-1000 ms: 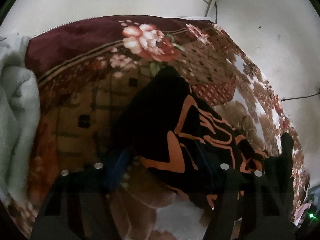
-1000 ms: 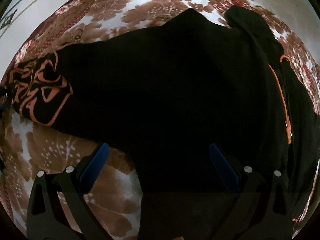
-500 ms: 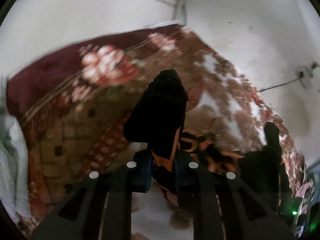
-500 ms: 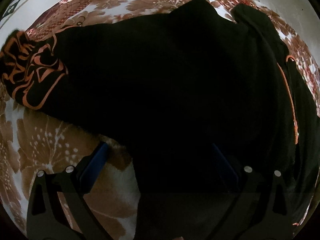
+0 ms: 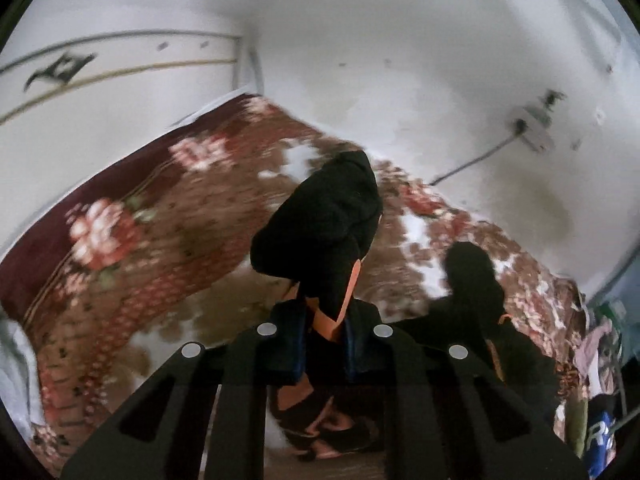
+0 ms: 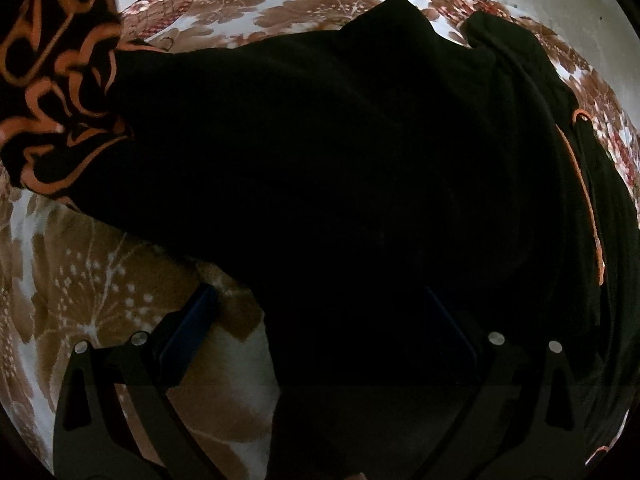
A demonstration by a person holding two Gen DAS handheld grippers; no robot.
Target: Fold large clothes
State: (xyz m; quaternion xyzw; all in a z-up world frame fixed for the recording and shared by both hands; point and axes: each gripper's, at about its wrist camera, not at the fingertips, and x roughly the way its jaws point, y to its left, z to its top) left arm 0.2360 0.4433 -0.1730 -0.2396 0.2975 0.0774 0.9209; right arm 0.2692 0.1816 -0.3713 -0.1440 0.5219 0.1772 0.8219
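The black garment with orange lettering (image 5: 320,216) has risen at its sleeve end, pinched in the left tongs (image 5: 326,354); its body covers the brown floral blanket (image 6: 100,280). Right tongs (image 6: 320,336) gape wide at 6 o'clock.

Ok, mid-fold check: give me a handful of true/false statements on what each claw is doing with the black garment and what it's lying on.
1. The left claw is shut on a fold of the black garment. True.
2. The right claw is clamped on the cloth. False: its fingers stand wide apart, with the garment's edge lying between them.
3. The garment lies on a plain white sheet. False: it lies on a brown and red floral blanket.
4. The garment carries orange print. True: orange lettering shows at the left of the right wrist view.
5. The part gripped by the left claw is raised off the blanket. True.
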